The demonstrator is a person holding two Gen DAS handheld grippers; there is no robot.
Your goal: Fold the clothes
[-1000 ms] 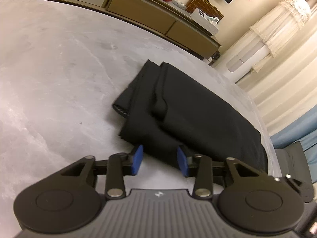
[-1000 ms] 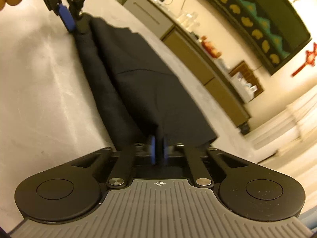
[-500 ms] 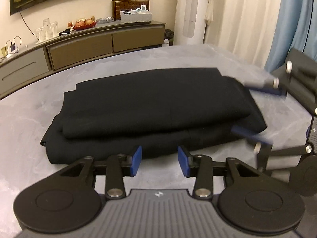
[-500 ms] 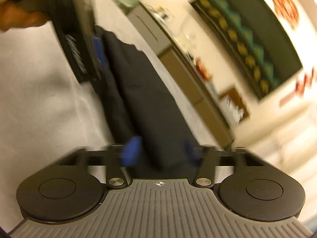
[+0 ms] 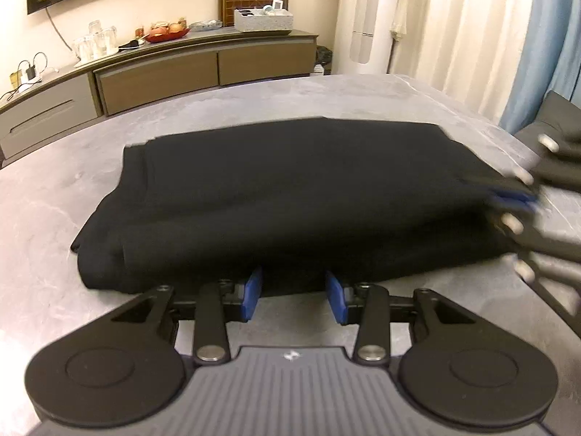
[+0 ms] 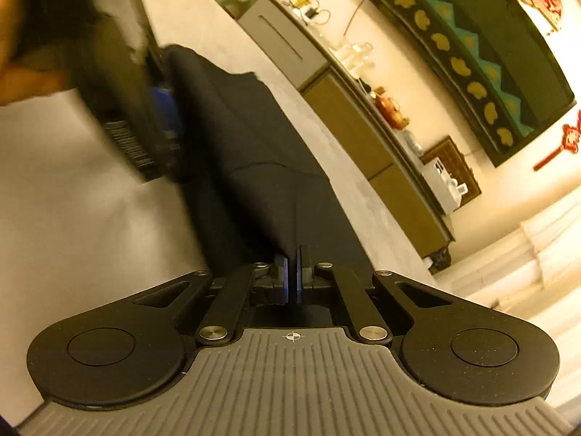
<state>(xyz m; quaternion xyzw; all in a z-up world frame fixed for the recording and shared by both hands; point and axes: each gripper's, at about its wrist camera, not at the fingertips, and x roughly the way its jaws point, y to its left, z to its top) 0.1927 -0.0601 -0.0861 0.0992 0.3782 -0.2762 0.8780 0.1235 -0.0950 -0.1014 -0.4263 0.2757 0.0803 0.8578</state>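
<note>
A folded black garment lies on the grey marble table. My left gripper is open, its blue pads at the garment's near edge, nothing between them. My right gripper is shut at the garment's end; its pads are pressed together at the cloth edge, and whether cloth is pinched between them is hard to tell. In the left wrist view the right gripper shows blurred at the garment's right end. In the right wrist view the left gripper shows blurred beside the garment's long edge.
A long sideboard with glasses, a fruit plate and a box stands behind the table. Curtains hang at the right. A person's hand shows at the upper left of the right wrist view.
My left gripper swung round from the garment's end to its long side and moved closer. My right gripper opened half a second ago and is now shut again at the garment's end.
</note>
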